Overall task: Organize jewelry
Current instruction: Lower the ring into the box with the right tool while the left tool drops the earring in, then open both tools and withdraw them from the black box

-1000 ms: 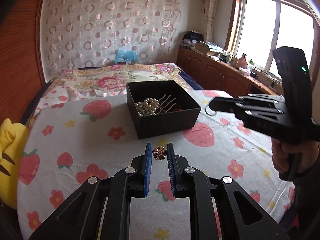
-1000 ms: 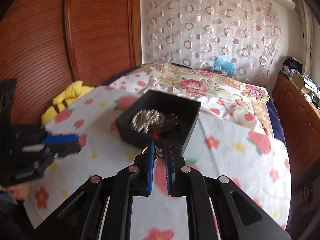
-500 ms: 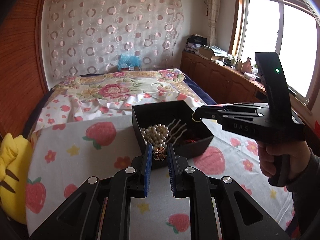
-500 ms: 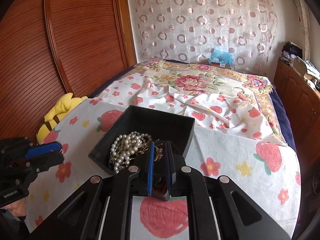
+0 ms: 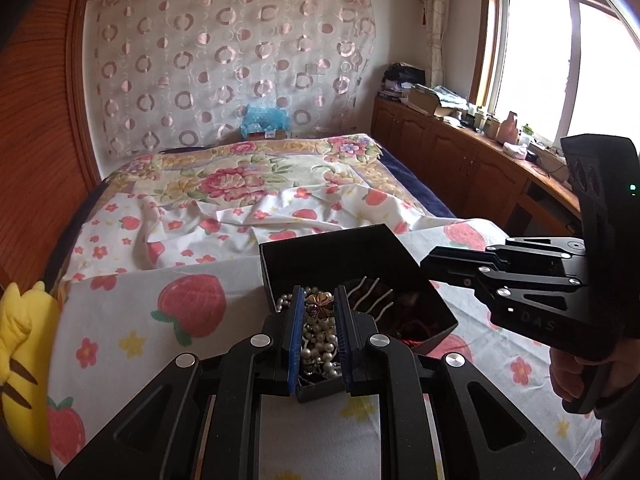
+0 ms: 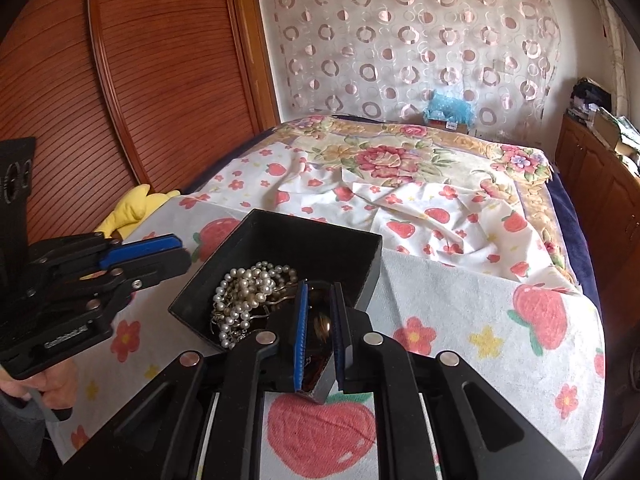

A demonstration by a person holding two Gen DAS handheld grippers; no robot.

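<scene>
A black open box [image 5: 332, 256] [image 6: 308, 236] sits on the strawberry cloth and holds a pearl necklace [image 6: 248, 284] [image 5: 320, 340], hairpins [image 5: 372, 292] and dark red pieces. My left gripper [image 5: 318, 304] is shut on a small bronze flower ornament [image 5: 319, 303] and holds it over the box's near corner. My right gripper [image 6: 320, 300] hovers over the box's near right corner with its pads a narrow gap apart; nothing shows between them. It also shows in the left wrist view [image 5: 432, 264], beside the box's right edge.
The box rests on a white strawberry-print cloth [image 6: 460, 312] over a bed with a floral cover [image 6: 400, 152]. A yellow plush toy [image 5: 20, 344] lies at the left edge. Wooden cabinets [image 5: 460, 160] run along the right, under a window.
Both grippers moved forward over the box. My left gripper carried the flower ornament from the cloth up to the box. The gold ring seen earlier at my right gripper's tips is no longer visible.
</scene>
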